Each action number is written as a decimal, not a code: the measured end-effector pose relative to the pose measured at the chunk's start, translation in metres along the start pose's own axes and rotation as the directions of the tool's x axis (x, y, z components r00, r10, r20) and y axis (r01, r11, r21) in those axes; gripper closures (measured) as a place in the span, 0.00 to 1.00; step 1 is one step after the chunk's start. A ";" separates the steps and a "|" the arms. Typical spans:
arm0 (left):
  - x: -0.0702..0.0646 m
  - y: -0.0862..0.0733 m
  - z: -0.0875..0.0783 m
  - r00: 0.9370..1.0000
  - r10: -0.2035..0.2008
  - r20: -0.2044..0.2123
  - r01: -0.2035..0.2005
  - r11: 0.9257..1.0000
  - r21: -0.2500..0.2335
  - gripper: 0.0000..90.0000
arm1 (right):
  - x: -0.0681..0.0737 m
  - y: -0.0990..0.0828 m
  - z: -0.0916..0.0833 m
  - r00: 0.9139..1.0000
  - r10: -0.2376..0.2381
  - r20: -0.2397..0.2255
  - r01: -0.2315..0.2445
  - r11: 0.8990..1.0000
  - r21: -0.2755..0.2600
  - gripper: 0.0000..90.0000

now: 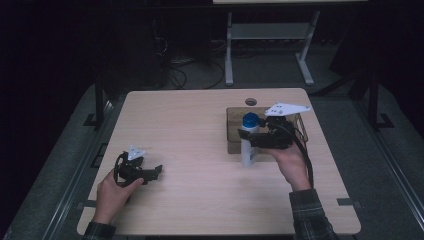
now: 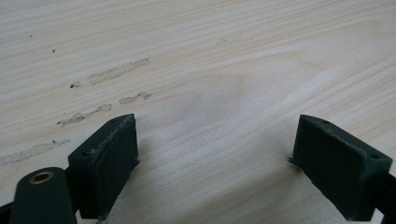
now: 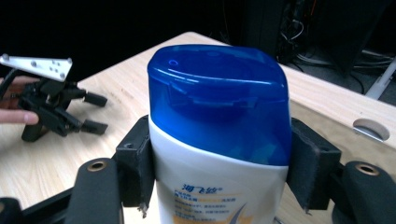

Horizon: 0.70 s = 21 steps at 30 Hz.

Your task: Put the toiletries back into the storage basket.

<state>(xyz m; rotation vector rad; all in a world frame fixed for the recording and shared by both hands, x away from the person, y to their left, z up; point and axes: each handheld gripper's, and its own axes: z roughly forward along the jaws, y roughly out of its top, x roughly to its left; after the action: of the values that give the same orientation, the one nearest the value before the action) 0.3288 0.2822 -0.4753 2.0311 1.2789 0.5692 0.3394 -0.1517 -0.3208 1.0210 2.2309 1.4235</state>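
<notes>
From above, my right gripper (image 1: 248, 136) is clamped on a white bottle (image 1: 249, 150) with a blue cap (image 1: 250, 120), held upright just in front of a brown tray (image 1: 233, 131) on the table (image 1: 190, 125); my left gripper (image 1: 156, 171) rests well apart, jaws spread. Along my left gripper, the pads (image 2: 109, 158) stand apart over bare, smudged wood. Along my right gripper, both pads (image 3: 135, 163) press the bottle's shoulders below the cap, with a round cable hole (image 3: 371, 129) beyond.

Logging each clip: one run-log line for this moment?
right hand-held gripper: shut on bottle | bottle: upright | left hand-held gripper: open, over table
</notes>
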 end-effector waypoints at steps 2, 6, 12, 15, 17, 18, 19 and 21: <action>0.000 0.000 0.000 1.000 0.000 0.000 0.000 1.000 0.000 0.14 | -0.002 0.006 -0.001 1.000 0.001 0.006 -0.001 1.000 -0.011 0.39; 0.000 0.000 0.000 1.000 0.000 0.000 0.000 1.000 0.000 0.14 | -0.005 0.015 -0.001 1.000 0.000 0.021 0.001 1.000 -0.028 0.39; 0.000 0.000 0.000 1.000 0.000 0.000 0.000 1.000 0.000 0.14 | -0.009 0.027 0.002 0.997 -0.008 0.073 0.012 0.999 -0.053 0.39; 0.000 0.000 0.000 1.000 0.000 0.000 0.000 1.000 0.000 0.14 | -0.011 0.032 0.006 0.995 -0.007 0.098 0.014 0.998 -0.066 0.39; 0.000 0.000 0.000 1.000 0.000 0.000 0.000 1.000 0.000 0.14 | -0.014 0.035 0.010 0.994 -0.001 0.111 0.010 0.997 -0.077 0.39; 0.000 0.000 0.000 1.000 0.000 0.000 0.000 1.000 0.001 0.14 | -0.015 0.036 0.012 0.993 -0.002 0.115 0.011 0.997 -0.078 0.39; 0.000 0.000 0.000 1.000 0.000 0.001 0.000 1.000 0.000 0.14 | -0.016 0.036 0.014 0.993 0.002 0.120 0.007 0.997 -0.080 0.39; 0.000 0.000 0.000 1.000 0.000 -0.001 0.000 1.000 -0.002 0.14 | -0.019 0.037 0.019 0.992 0.002 0.125 0.009 0.997 -0.082 0.39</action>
<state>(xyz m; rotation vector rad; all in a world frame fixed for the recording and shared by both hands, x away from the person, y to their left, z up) 0.3288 0.2821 -0.4755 2.0290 1.2783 0.5712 0.3786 -0.1435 -0.2994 1.0485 2.0671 1.3971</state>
